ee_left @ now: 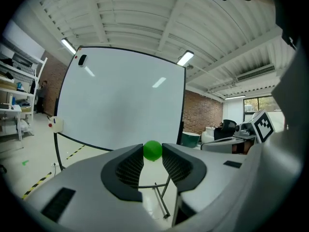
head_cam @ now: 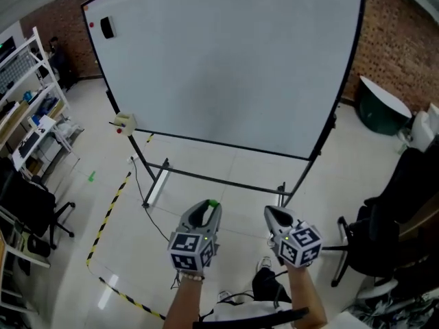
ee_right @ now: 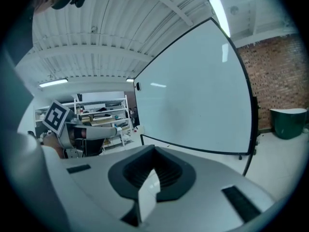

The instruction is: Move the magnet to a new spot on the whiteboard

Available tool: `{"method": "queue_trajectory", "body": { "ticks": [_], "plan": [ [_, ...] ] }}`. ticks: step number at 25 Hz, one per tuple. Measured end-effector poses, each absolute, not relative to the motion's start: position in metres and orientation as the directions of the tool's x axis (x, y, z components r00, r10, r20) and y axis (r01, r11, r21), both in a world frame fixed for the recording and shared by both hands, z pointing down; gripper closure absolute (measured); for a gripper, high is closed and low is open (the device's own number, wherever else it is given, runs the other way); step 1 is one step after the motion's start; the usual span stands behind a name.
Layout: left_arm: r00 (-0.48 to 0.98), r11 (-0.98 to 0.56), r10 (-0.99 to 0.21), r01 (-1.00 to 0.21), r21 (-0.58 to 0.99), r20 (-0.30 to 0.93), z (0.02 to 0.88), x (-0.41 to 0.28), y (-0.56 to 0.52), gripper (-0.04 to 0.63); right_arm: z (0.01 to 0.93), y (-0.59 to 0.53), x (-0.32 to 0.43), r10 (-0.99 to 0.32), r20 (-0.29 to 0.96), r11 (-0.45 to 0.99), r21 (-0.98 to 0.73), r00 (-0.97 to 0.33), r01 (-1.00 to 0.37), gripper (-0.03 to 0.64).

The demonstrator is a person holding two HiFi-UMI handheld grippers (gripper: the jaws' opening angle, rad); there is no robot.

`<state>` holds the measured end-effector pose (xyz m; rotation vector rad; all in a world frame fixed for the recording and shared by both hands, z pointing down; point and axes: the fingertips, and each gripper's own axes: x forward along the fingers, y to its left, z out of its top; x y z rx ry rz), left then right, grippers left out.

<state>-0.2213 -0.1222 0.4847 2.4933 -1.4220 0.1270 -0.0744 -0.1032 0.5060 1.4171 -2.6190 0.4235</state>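
Shelving (head_cam: 27,94) and a black chair (head_cam: 31,197) stand at the left, and yellow-black tape (head_cam: 110,204) crosses the floor. The whiteboard (head_cam: 226,67) has a small black block (head_cam: 107,27) at its top left corner. The left gripper (head_cam: 206,210) fingers clamp the green magnet (ee_left: 153,150), well apart from the board, whose stand legs (head_cam: 154,184) lie between. The right gripper (head_cam: 273,214) fingers are pressed together, empty. A green bin (head_cam: 376,108) sits far right

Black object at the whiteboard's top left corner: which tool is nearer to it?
Left. The left tool sits below and right of the black object; the right tool is farther right.
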Motion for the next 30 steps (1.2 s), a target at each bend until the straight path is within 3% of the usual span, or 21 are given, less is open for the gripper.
{"method": "queue_trajectory", "body": {
  "ticks": [17,30],
  "plan": [
    [0.536,-0.509,-0.826,-0.843,0.174,0.176,0.466,-0.122,-0.167,0.472,0.470,-0.145,0.034,-0.843,0.170,0.483,-0.181,-0.511,-0.857,0.609],
    [0.526,-0.498,-0.831,-0.848,0.183,0.178,0.462,-0.101,-0.190,0.474,0.470,-0.169,0.051,-0.834,0.161,0.497,-0.195,-0.528,-0.846,0.609]
  ]
}}
